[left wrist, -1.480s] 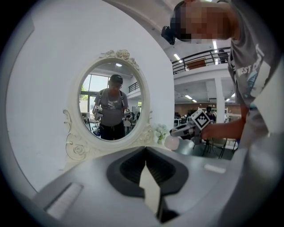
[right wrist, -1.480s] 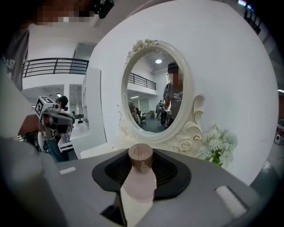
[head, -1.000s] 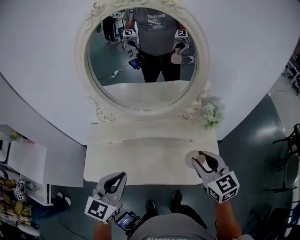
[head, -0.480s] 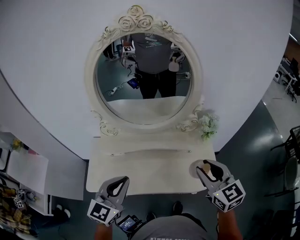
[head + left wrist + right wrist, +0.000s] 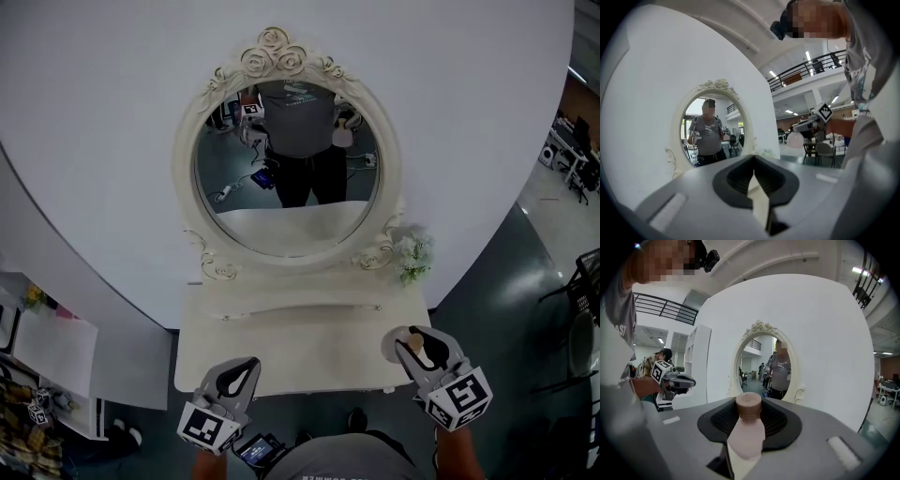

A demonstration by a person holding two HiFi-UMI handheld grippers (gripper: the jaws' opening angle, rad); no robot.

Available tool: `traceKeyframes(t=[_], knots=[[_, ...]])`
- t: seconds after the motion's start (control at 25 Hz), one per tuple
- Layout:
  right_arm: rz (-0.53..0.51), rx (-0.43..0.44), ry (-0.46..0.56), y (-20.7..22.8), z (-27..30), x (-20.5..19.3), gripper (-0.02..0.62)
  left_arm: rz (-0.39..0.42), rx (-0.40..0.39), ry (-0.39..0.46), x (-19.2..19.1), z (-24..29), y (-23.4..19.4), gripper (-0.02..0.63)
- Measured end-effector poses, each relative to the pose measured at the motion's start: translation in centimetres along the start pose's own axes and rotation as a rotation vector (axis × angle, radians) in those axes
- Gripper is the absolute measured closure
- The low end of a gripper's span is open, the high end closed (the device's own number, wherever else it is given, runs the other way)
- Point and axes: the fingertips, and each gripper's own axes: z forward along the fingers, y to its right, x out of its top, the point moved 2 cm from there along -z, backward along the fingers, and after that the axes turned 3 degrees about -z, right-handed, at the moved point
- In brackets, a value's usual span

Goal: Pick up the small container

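The small container [image 5: 747, 432] is a pale pink bottle with a brown cap. My right gripper [image 5: 749, 427] is shut on its body and holds it upright. In the head view the container [image 5: 413, 339] and right gripper [image 5: 417, 345] hang over the front right corner of the white vanity table [image 5: 300, 342]. My left gripper [image 5: 239, 368] hovers at the table's front left edge with its jaws together and nothing in them. From the left gripper view [image 5: 757, 183] the right gripper [image 5: 812, 123] and container [image 5: 794, 139] show off to the right.
An oval mirror [image 5: 286, 169] in an ornate white frame stands at the back of the table and reflects the person and both grippers. White flowers [image 5: 411, 255] sit at the back right. A curved white wall rises behind. A white shelf unit [image 5: 56, 347] stands at the left.
The right gripper has risen with the container still in it. The left gripper has lifted a little. The head view has tilted, so the mirror sits lower in the frame.
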Motion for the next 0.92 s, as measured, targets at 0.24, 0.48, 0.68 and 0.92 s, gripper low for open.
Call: traceKeyframes(t=[0.24, 0.48, 0.68, 0.92], knots=[[-0.001, -0.001, 0.000, -0.7, -0.6, 0.1, 0.456, -0.001, -0.004, 0.002, -0.2, -0.5, 0.3, 0.604], [0.001, -0.013, -0.010, -0.9, -1.6, 0.0, 0.456, 0.001, -0.013, 0.001, -0.1, -0.9, 0.9, 0.604], [0.002, -0.011, -0.012, -0.8, -1.7, -0.5, 0.456, 0.002, -0.017, -0.002, -0.2, -0.8, 1.2, 0.604], [0.004, -0.012, -0.026, -0.9, -2.7, -1.0, 0.456, 0.003, -0.014, -0.006, -0.3, -1.3, 2.2, 0.604]])
